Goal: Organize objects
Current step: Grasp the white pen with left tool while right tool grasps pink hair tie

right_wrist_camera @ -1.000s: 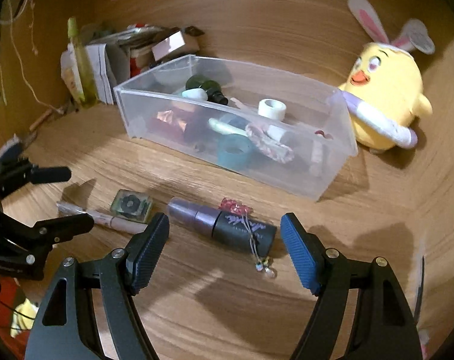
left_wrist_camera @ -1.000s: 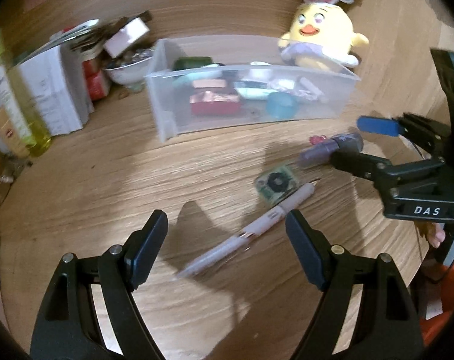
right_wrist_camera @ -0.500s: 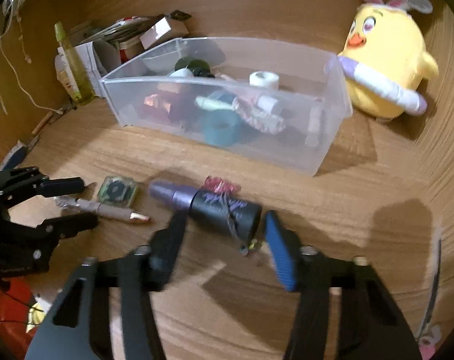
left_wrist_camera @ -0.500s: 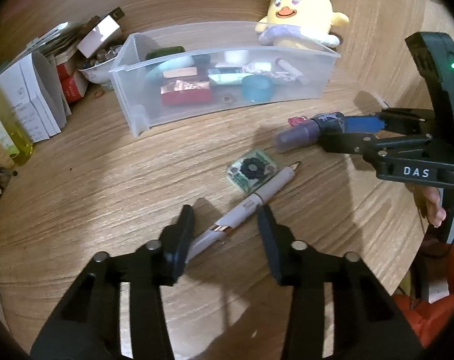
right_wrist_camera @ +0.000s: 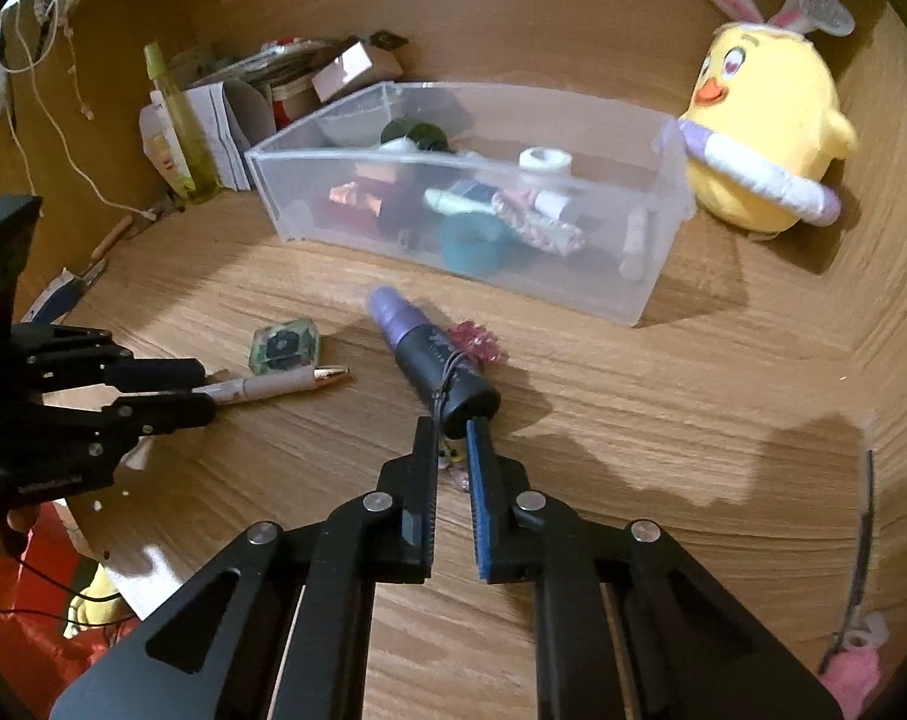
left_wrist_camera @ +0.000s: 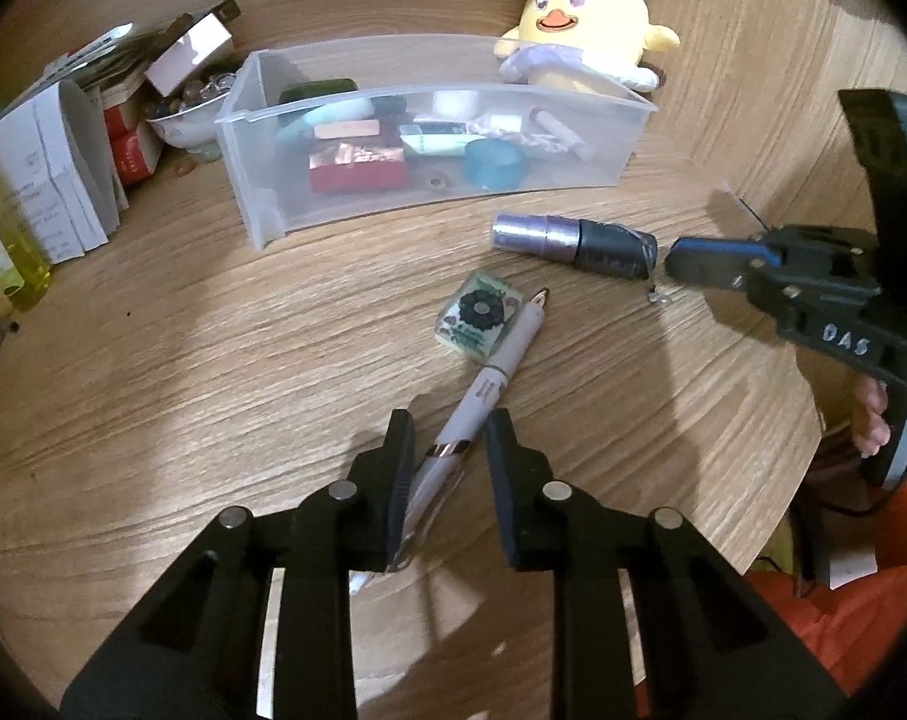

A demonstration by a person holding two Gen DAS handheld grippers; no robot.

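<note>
Left gripper (left_wrist_camera: 444, 468): fingers narrowed around the white pen (left_wrist_camera: 483, 387), which lies on the table (left_wrist_camera: 183, 360); whether it is squeezed tight I cannot tell.
Right gripper (right_wrist_camera: 452, 450): nearly clenched on the cord at the near end of the purple-black tube (right_wrist_camera: 432, 354), at 12 o'clock.
Green tile (left_wrist_camera: 480, 315): loose, touching the pen.
Clear bin (right_wrist_camera: 645, 276): at 12 o'clock, already holding many items.
Progress: three items left outside.
Pose: both grippers low, pointing forward.
</note>
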